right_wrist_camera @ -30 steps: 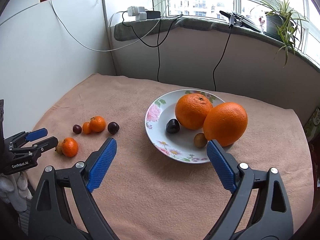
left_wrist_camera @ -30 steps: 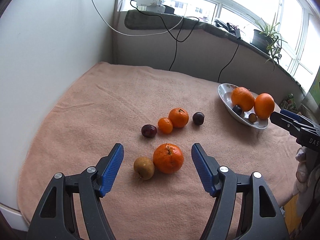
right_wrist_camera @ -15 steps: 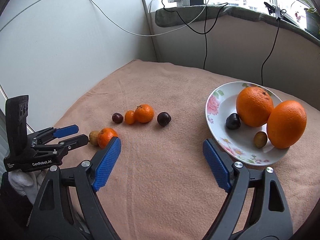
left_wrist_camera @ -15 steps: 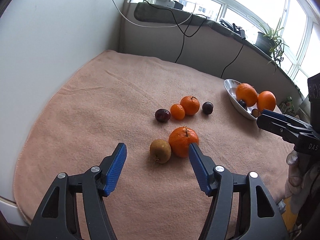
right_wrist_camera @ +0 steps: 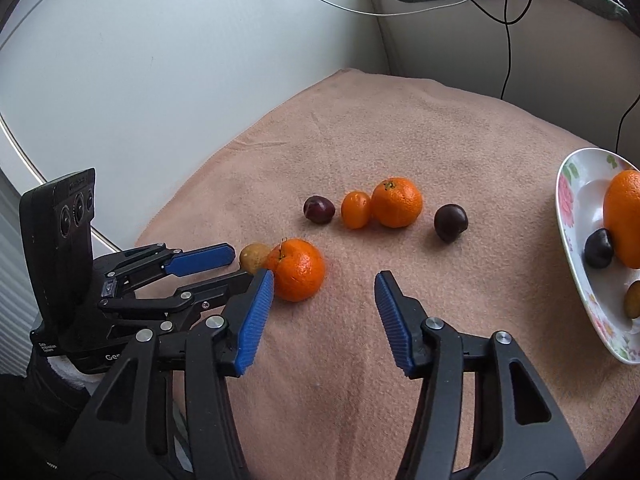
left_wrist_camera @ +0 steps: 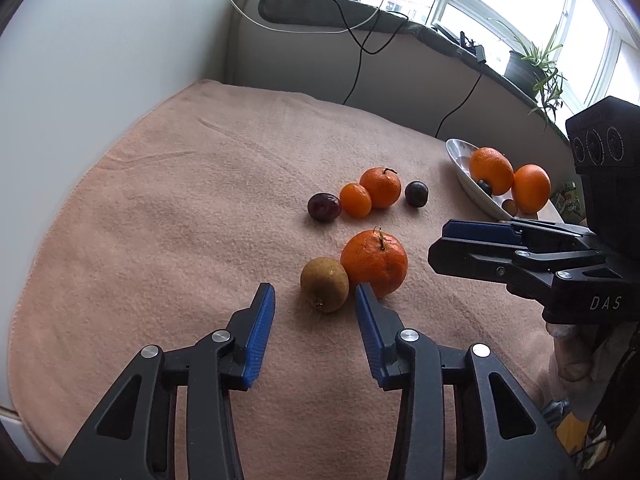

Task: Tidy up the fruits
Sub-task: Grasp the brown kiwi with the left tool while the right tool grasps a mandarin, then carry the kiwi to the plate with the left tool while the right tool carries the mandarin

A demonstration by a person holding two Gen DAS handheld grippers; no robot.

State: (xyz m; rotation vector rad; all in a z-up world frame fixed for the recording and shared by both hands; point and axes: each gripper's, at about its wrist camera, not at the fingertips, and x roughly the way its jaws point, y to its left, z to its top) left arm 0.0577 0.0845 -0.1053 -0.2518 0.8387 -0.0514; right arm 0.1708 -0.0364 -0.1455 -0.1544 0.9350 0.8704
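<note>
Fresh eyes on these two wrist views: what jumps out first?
The bright fruit on the peach blanket: a big mandarin touching a brownish kiwi-like fruit just ahead of the left gripper, whose jaws have just been closing with nothing between them. Behind them sits a row of two plums and two mandarins. At the right edge, a floral plate already holds oranges; the right gripper has also been closing, empty.

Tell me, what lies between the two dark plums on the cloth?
Two mandarins: a small mandarin beside the left plum, then a bigger mandarin, with bare cloth before the right plum. The right wrist view shows it best.
</note>
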